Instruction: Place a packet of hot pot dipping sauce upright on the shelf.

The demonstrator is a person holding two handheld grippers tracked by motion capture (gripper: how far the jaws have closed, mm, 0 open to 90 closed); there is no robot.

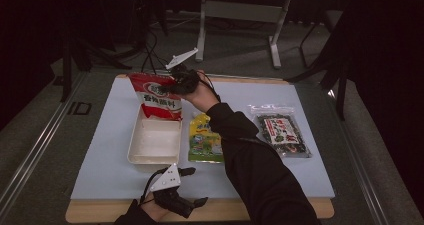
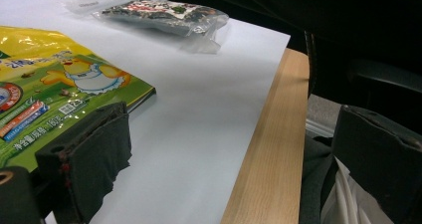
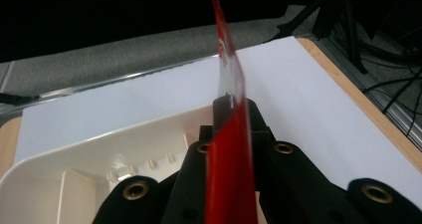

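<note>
1. In the high view the right gripper [image 1: 176, 82] is raised over the far end of the white tray [image 1: 155, 141], its jaws clenched on the top edge of the red-and-white packet [image 1: 156, 101], which hangs below them with its lower end down in the tray's far part.
2. The right gripper view shows that grasp from close up: the packet [image 3: 230, 149] stands edge-on as a thin red strip pinched between the two black jaws and rises past their tips. The tray [image 3: 99, 159] lies below and to the left of the jaws, with small ribs on its inner wall that the high view is too small to show.
3. The left gripper [image 1: 192, 187] rests at the near edge of the table [image 1: 280, 210], well apart from the packet, its jaws pointing toward the right of the high view.
4. The left gripper view shows those jaws released and standing wide, with nothing between them but white mat [image 2: 199, 124] and the wooden table edge [image 2: 273, 149].
5. Just beyond the left-hand jaw in that view lies the yellow-and-green pouch [image 2: 54, 84], its corner close to the jaw; whether it touches, I cannot tell. In the high view this pouch [image 1: 205, 140] lies flat just beside the tray, partly under the person's right sleeve [image 1: 255, 170].
6. Far ahead of the open jaws lies the clear bag of dark contents [image 2: 159, 12]; in the high view the bag [image 1: 281, 131] sits beyond the right sleeve, well apart from both grippers.
</note>
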